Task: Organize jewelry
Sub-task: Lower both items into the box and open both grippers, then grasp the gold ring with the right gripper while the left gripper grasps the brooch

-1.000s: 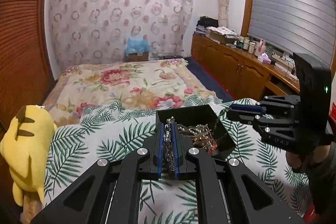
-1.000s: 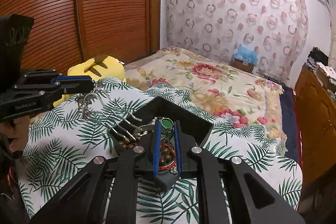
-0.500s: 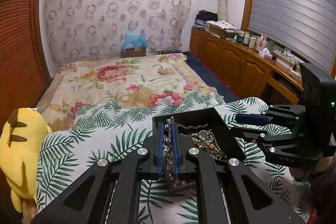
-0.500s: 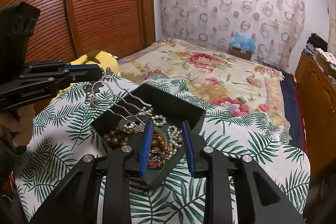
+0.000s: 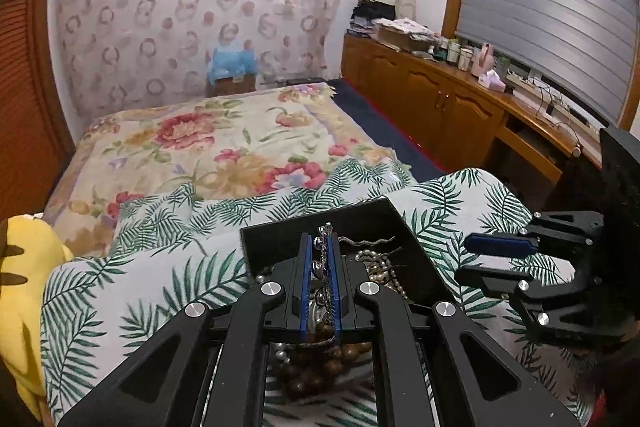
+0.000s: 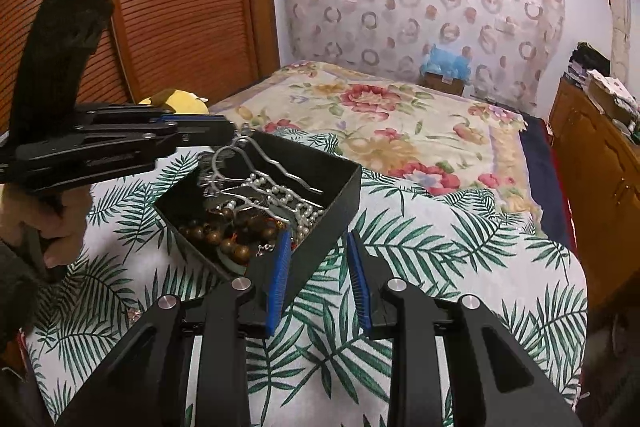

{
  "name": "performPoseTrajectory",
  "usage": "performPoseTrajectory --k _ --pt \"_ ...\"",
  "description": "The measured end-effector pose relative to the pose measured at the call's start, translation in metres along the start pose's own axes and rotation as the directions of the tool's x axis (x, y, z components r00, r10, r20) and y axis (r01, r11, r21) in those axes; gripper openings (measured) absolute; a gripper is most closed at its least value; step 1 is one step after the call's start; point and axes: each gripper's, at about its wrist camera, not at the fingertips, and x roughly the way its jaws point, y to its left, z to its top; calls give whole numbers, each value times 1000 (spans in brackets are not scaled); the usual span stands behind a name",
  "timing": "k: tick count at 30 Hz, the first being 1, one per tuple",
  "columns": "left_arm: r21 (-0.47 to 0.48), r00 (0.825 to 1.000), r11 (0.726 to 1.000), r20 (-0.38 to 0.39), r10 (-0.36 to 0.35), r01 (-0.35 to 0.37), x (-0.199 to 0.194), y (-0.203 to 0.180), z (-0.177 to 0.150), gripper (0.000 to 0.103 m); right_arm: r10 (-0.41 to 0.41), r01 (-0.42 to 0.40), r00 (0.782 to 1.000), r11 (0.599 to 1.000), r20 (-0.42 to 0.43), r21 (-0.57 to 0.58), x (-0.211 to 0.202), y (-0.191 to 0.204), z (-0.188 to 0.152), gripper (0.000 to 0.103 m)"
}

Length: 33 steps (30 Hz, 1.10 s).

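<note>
Opened wide on the right: right gripper (image 6: 318, 259), clamped a second ago down among the wooden beads (image 6: 224, 239), now released and empty. Pulled back to the near corner of the black box (image 6: 340, 183), so one finger overlaps the wall and the other hangs outside over the leaf-print cover (image 6: 440, 267). Probably means that piece is dropped off and lying in the box with the pearls (image 6: 276, 189).

Unchanged on the left: left gripper (image 5: 320, 243) clenched on the silver hair comb (image 6: 256, 167), prongs reaching ahead of the fingertips over the box. Lower than before, close above the heap. Looks ready for letting go next, to finish this piece.
</note>
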Motion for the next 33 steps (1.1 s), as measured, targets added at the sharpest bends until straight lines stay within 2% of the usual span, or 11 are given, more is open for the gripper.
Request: performPoseTrajectory --k 4,6,9,15,21,23,28,33 --pt "9 1000 1000 -28 -5 5 8 -4 -1 7 0 0 1000 1000 0 1 -2 1 -2 31" --pt "17 1000 1000 -18 -14 14 5 -6 -3 8 -2 2 1000 1000 0 1 -3 1 -4 31" --pt "18 1000 1000 -7 -13 14 -3 -7 -5 21 -2 2 1000 1000 2 2 -6 3 -6 31" --pt "34 1000 999 14 6 -7 -21 -10 -14 38 -1 1 1000 1000 9 14 -19 10 -18 31" --pt "37 1000 999 21 3 -3 -37 -15 -27 43 -5 5 1000 1000 8 27 -32 20 -30 31" --pt "38 1000 999 21 3 -4 -42 -16 -32 50 -6 6 1000 999 5 33 -35 24 -35 31" --pt "46 1000 999 17 26 -27 -51 -18 -48 78 -6 7 1000 999 -14 47 -42 32 -52 31" --pt "40 1000 999 -10 22 -21 -58 -16 -69 89 -5 9 998 999 -62 51 -43 43 -76 31"
